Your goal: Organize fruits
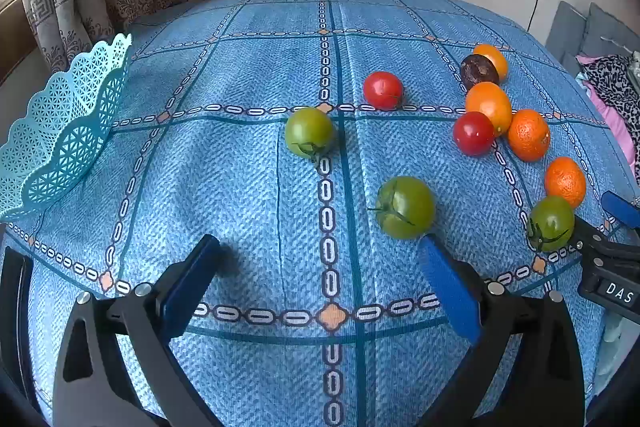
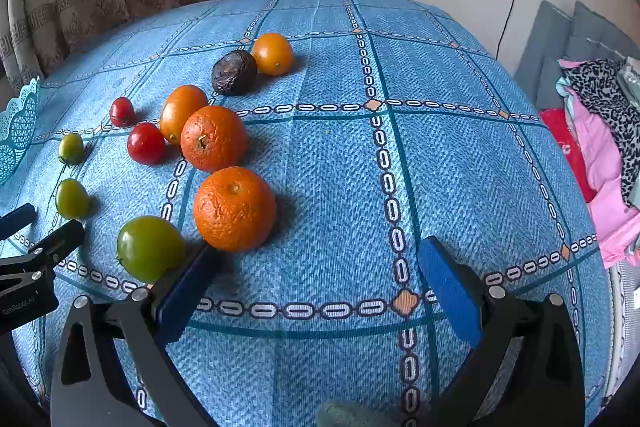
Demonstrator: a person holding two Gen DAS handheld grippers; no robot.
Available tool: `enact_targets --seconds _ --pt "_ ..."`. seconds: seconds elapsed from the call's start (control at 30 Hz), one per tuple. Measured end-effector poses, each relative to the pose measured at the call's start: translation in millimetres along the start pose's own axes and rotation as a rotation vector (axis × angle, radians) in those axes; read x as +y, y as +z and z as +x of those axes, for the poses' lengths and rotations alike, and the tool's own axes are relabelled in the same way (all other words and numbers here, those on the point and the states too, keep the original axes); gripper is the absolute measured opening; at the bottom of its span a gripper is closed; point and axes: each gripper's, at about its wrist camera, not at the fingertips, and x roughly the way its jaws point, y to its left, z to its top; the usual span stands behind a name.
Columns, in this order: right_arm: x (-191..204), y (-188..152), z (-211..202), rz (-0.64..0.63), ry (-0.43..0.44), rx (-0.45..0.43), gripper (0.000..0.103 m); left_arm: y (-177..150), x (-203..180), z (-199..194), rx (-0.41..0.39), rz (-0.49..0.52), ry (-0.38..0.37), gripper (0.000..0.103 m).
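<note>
Round fruits are lying loose on the blue patterned tablecloth, none yet in the turquoise lattice basket at the table's far left; a green tomato is sitting just ahead of the left tool, whose blue pads are spread wide and gripping nothing; the right tool is likewise gaping and empty, its left pad appearing to touch another green tomato with a mandarin just beside. Risk is being judged here: either fruit could be nudged and sent rolling toward the table edge by that pad; a slick tomato could be squirted out of closing pads; the clustered fruit beyond could be scattered by a careless reach.
</note>
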Motion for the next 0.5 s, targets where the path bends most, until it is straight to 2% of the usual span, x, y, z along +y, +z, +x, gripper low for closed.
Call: enact_targets --seconds 0.5 --pt "0.2 -0.1 -0.1 -0.001 -0.001 -0.002 0.098 -0.2 -1.1 0.2 -0.001 0.003 0.011 0.101"
